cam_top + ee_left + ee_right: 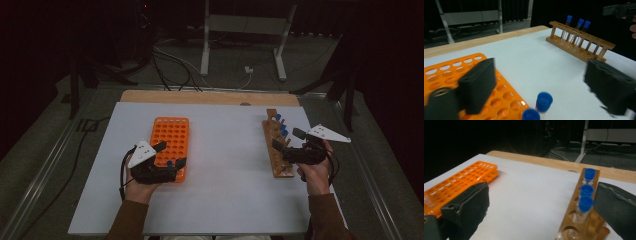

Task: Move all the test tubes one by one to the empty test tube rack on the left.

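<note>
Tubes with blue caps are being moved from the wooden rack (278, 148) at right to the orange rack (170, 146) at left — two (543, 101) stand in its near corner, three (586, 203) remain. Left gripper (170, 154) stands open above them; right gripper (288, 142) is open beside the wooden rack.

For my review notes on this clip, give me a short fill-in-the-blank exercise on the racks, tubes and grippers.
1. The wooden rack holds ___ blue-capped tubes.
2. Two capped tubes stand in the ___ rack.
3. The left gripper has its jaws ___, with nothing gripped between them.
4. The right gripper hovers by the ___ rack.

Missing words: three; orange; open; wooden
</note>
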Available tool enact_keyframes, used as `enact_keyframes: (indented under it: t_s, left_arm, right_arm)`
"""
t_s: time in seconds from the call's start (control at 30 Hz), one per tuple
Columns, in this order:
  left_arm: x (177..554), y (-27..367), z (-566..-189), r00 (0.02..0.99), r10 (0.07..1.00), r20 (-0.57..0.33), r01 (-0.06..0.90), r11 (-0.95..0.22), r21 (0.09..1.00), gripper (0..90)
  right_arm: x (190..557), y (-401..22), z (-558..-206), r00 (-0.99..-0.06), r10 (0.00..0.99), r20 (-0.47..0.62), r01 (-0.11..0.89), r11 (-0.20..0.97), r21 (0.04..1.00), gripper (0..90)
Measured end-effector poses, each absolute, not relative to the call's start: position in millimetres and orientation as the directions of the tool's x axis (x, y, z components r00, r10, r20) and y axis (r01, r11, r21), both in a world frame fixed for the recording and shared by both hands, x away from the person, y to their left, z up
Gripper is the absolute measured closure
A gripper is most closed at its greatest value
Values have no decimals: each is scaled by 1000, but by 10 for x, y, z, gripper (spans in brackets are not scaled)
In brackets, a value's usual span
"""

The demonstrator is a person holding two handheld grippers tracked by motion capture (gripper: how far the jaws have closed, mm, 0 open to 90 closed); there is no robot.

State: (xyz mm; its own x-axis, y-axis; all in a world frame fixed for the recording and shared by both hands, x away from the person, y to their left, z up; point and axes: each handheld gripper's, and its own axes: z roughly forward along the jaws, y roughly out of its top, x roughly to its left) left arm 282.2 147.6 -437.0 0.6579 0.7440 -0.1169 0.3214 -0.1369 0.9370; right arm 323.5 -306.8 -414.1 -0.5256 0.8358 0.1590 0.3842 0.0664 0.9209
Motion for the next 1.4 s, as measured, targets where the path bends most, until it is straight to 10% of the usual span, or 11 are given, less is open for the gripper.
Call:
enact_keyframes:
  t_s: [0.67, 1.1, 1.4]
  left_arm:
    - [3082, 1119, -4291, 671, 727, -144, 348, -137, 927, 8]
    - [3057, 1040, -4304, 685, 718, -124, 340, -164, 926, 9]
    - [3058, 1013, -4326, 686, 717, -123, 345, -172, 923, 9]
  right_arm:
    - [3543, -3151, -4429, -447, 891, 75, 475, 165, 865, 168]
    - [3660, -3103, -4579, -397, 917, 34, 493, 181, 851, 695]
    - [3663, -3114, -4604, -372, 928, 38, 497, 165, 852, 760]
